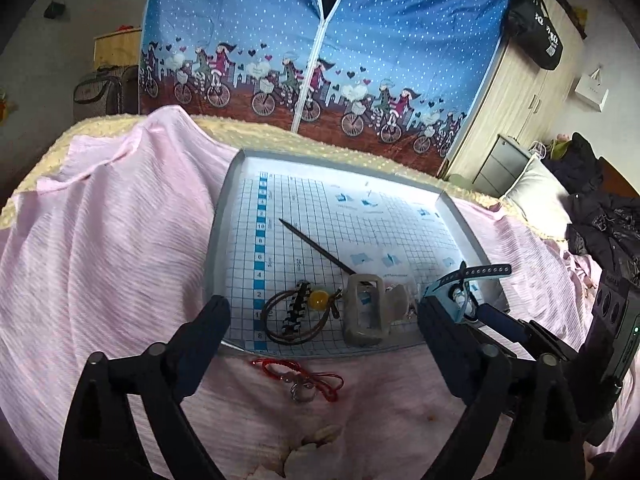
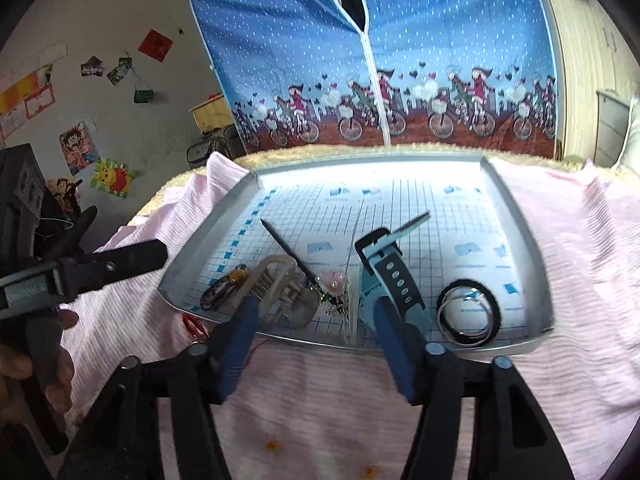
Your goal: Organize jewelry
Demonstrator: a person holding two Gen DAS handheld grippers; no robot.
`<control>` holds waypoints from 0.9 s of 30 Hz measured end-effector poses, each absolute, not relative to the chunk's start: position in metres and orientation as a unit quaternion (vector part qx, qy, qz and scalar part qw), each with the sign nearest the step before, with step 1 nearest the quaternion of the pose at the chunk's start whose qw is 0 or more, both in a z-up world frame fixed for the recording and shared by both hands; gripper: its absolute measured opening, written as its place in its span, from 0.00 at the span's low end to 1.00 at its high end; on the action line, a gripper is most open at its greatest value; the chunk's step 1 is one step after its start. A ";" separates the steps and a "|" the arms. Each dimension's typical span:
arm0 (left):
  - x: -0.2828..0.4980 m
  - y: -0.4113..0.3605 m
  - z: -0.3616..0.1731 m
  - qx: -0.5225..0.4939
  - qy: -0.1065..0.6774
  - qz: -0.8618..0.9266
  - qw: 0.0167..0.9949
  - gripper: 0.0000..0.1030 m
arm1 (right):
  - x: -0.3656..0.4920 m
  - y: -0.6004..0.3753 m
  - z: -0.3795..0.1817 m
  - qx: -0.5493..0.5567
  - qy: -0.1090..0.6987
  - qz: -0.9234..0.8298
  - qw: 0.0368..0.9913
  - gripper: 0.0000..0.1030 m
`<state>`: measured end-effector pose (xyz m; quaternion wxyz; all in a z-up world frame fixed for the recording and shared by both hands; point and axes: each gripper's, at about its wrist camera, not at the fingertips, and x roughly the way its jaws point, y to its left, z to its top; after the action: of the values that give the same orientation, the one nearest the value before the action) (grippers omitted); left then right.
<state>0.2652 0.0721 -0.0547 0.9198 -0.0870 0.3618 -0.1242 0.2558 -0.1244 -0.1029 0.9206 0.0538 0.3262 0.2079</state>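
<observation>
A pink crinkled cloth (image 1: pixel 120 240) covers the bed, and on it lies a shallow grey tray (image 2: pixel 516 216) lined with blue-gridded paper. In the left wrist view the left gripper (image 1: pixel 324 340) hangs over the tray's near edge with its black fingers spread wide and nothing between them. In the right wrist view the right gripper (image 2: pixel 316 320), with blue finger pads (image 2: pixel 390 332), is also spread; the blue-and-black watch (image 2: pixel 394 276) rests against its right pad, but whether the pad presses on it I cannot tell. Inside the tray, at about 7 o'clock, lies a beige claw hair clip (image 1: pixel 364 312), and left of it a brown cord bracelet with a yellow bead (image 1: pixel 298 312). A dark hair stick (image 1: pixel 316 246) runs from the clip toward 11 o'clock. At 5 o'clock in the right wrist view sits a black ring-shaped band with silver hoops (image 2: pixel 468 312). A pink flower ornament (image 2: pixel 334 284) lies between clip and watch. A red string with a small metal ring (image 1: pixel 300 378) lies on the cloth just outside the tray's near rim.
</observation>
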 end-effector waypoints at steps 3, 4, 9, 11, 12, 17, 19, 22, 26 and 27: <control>0.243 0.072 -0.033 -0.067 0.313 -0.119 0.940 0.98 | 0.241 -0.125 -0.088 0.050 0.303 0.213 0.928 0.78; 0.236 0.071 -0.027 -0.056 0.296 -0.116 0.947 0.98 | 0.236 -0.125 -0.083 0.047 0.296 0.216 0.929 0.80; 0.197 0.069 -0.004 -0.025 0.238 -0.108 0.965 0.98 | 0.209 -0.128 -0.061 0.039 0.263 0.220 0.939 1.00; 0.184 0.070 0.000 -0.024 0.232 -0.109 0.966 0.98 | 0.199 -0.129 -0.053 0.035 0.253 0.223 0.941 1.00; 0.177 0.070 0.002 -0.021 0.229 -0.108 0.967 0.98 | 0.195 -0.130 -0.050 0.032 0.249 0.224 0.942 1.00; 0.148 0.075 0.008 -0.018 0.225 -0.098 0.969 0.98 | 0.165 -0.133 -0.037 0.019 0.220 0.221 0.950 1.00; 0.138 0.077 0.012 -0.024 0.219 -0.097 0.971 0.98 | 0.151 -0.136 -0.034 0.021 0.212 0.217 0.953 1.00; 0.121 0.077 0.017 -0.029 0.207 -0.090 0.974 0.98 | 0.132 -0.140 -0.030 0.020 0.203 0.210 0.956 1.00; 0.094 0.074 0.017 -0.021 0.196 -0.076 0.977 0.98 | 0.105 -0.150 -0.026 0.027 0.193 0.199 0.960 1.00; 0.087 0.072 0.016 -0.018 0.194 -0.074 0.978 0.98 | 0.100 -0.152 -0.025 0.031 0.191 0.198 0.961 1.00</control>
<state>0.0872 0.0720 0.0162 0.9781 -0.0183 0.1940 -0.0737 0.0998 -0.1519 -0.0252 0.9610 0.0309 0.1907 0.1978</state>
